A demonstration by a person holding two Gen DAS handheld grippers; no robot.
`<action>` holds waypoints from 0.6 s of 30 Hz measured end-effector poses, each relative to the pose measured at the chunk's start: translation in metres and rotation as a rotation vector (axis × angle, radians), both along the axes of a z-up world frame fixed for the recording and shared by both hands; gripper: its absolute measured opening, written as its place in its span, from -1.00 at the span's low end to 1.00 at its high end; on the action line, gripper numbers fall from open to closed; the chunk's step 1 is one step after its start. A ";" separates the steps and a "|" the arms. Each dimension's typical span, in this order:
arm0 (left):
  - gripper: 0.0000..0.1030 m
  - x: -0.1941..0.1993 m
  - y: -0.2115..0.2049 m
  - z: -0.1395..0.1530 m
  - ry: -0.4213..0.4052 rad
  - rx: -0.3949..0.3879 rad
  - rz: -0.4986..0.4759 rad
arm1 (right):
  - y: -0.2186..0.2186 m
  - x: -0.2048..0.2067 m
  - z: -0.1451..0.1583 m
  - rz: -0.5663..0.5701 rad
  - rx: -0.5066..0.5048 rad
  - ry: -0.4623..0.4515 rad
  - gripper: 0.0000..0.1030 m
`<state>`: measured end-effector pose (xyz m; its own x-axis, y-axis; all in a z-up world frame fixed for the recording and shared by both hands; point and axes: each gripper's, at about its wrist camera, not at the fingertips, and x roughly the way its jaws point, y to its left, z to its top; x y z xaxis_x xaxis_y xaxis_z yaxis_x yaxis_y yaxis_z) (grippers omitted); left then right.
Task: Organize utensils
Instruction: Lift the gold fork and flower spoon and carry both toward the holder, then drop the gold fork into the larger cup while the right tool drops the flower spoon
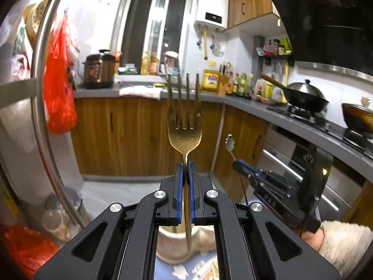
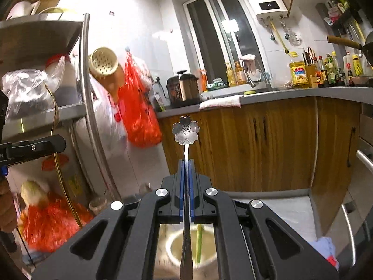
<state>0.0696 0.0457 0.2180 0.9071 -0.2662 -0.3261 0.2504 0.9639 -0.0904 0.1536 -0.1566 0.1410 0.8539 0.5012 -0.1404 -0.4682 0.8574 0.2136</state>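
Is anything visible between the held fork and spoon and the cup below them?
Nothing visible blocks either. The fork and the flower spoon are clamped with handles pointing down over the open cream cup, which already holds a green stick.

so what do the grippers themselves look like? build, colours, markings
Both match: the left gripper and right gripper have matte black linkage arms, silver round pivot bolts and blue ribbed finger pads. The right one, seen from the left camera, carries faint embossed lettering and a thin black cable. A fuzzy cream sleeve shows.
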 end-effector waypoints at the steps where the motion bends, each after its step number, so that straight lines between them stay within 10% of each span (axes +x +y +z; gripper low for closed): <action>1: -0.89 0.008 -0.002 0.000 -0.007 0.005 0.019 | 0.002 0.004 -0.001 -0.007 0.003 -0.001 -0.93; 18: -0.89 0.066 -0.005 -0.060 0.086 0.065 0.087 | 0.020 0.047 -0.060 -0.113 -0.039 0.063 -0.93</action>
